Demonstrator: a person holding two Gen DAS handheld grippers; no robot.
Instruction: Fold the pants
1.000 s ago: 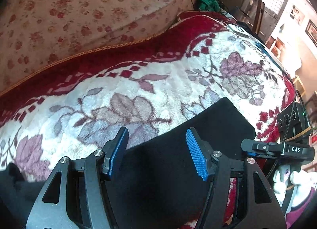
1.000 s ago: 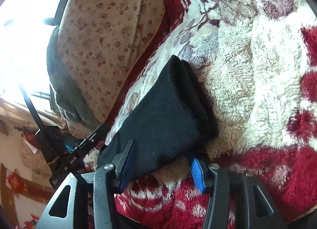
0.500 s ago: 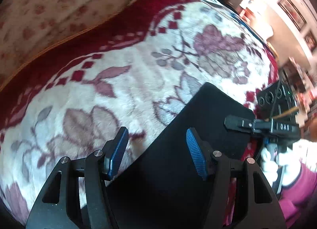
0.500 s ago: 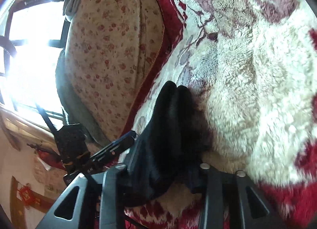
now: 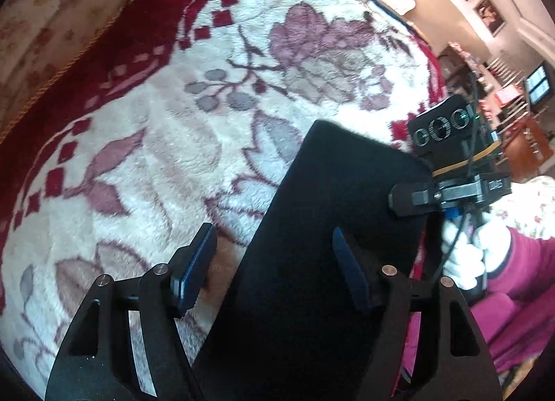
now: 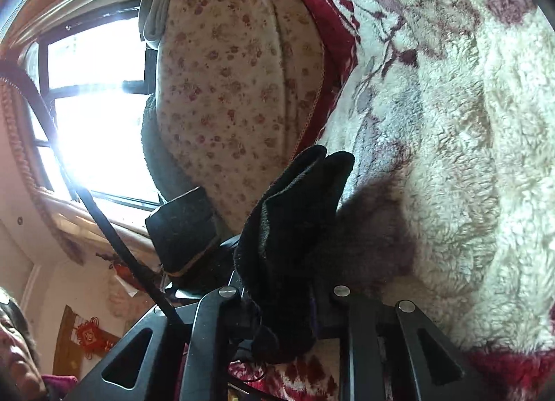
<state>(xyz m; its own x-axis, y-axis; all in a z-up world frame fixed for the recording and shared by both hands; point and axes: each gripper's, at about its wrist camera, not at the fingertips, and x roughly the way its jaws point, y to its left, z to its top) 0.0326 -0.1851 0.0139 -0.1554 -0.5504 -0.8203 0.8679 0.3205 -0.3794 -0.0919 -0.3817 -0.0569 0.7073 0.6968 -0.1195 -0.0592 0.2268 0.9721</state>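
Right gripper (image 6: 282, 300) clamps black pants (image 6: 295, 227), pads hidden; left gripper (image 5: 274, 262) spread wide above them.

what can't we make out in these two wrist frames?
- Left wrist view: the near part of the black pants is cut off by the bottom edge and covered by the left gripper.
- Right wrist view: the right gripper pads are buried in fabric; the fold count is unclear.
- Both views: no full outline of the garment.
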